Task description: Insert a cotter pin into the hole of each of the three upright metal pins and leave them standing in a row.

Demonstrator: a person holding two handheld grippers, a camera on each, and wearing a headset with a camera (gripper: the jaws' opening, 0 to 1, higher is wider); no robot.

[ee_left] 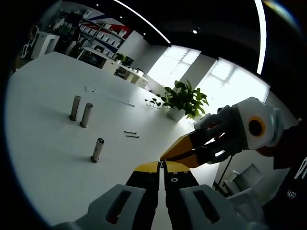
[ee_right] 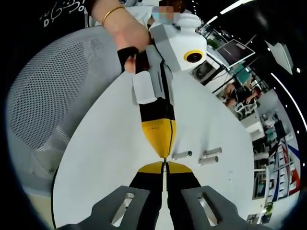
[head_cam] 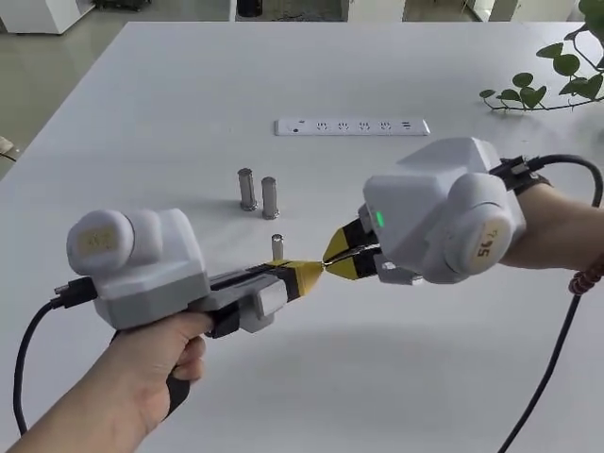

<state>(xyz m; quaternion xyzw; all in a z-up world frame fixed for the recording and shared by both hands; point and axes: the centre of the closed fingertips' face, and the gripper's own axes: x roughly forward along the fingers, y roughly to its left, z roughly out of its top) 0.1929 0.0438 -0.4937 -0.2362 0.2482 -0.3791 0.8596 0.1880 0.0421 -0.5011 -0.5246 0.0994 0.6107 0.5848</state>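
Three upright metal pins stand on the white table: two side by side [head_cam: 247, 189] [head_cam: 270, 196] and a third [head_cam: 277, 247] nearer me, just behind the gripper tips. In the left gripper view they are the pair [ee_left: 75, 108] [ee_left: 86, 115] and the single pin [ee_left: 98, 150]. Two cotter pins [ee_left: 130, 134] lie flat beyond them. My left gripper [head_cam: 319, 270] and right gripper [head_cam: 330, 264] meet tip to tip above the table, both shut. A thin metal cotter pin [ee_right: 164, 167] shows pinched between the meeting tips.
A white power strip [head_cam: 352, 126] lies across the table behind the pins. Plant leaves [head_cam: 557, 75] reach in at the far right. A black cable [head_cam: 547, 377] hangs from the right gripper, and another trails from the left.
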